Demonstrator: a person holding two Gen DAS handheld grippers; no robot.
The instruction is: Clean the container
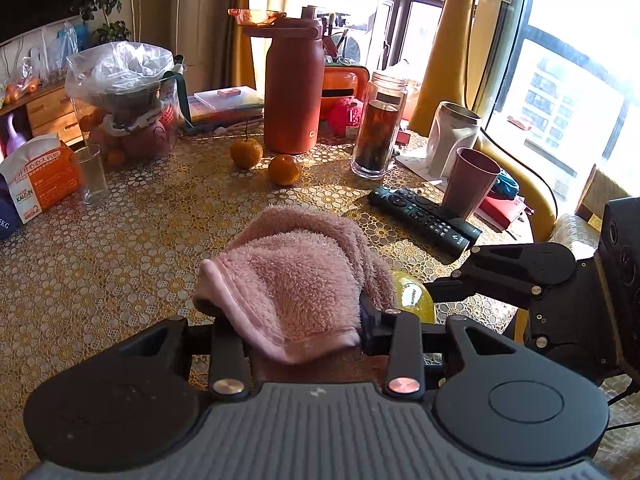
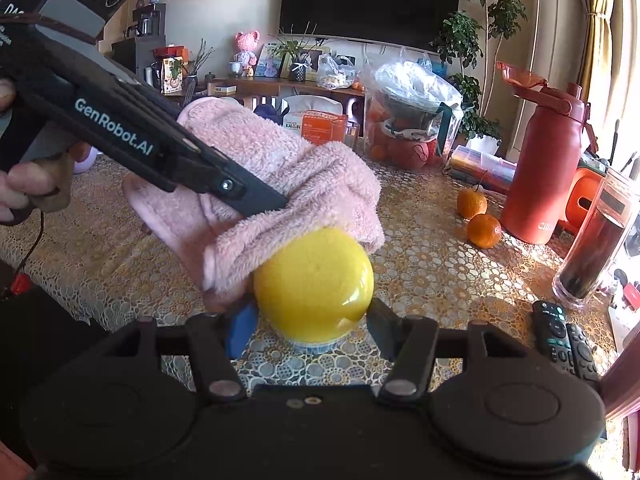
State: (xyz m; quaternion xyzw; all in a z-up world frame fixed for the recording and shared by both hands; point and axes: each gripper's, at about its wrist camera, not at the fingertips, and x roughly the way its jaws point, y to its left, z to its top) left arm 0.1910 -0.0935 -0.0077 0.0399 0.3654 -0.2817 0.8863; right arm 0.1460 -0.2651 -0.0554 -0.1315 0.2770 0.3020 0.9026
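The bench (image 1: 100, 280) is bare on the near left side, so a gripper could pass there. Farther back stand a glass (image 1: 93, 174), two oranges (image 1: 284, 169), a big red bottle (image 1: 294, 92) and a jar of dark tea (image 1: 378, 128). To the right, two remotes (image 1: 424, 214) and a pink cup (image 1: 472, 182) block the way.

**Towel over container, clutter beyond**

The left gripper (image 1: 288, 320) clamps a towel (image 1: 296, 276) draped on the container (image 2: 314, 284), which sits between the right gripper's (image 2: 312, 320) fingers above the table (image 1: 120, 272). Ahead of the left gripper lie two tangerines (image 1: 284, 169) before a large bottle (image 1: 294, 84); ahead to its right, remote controls (image 1: 424, 216) beside a cup (image 1: 472, 182).
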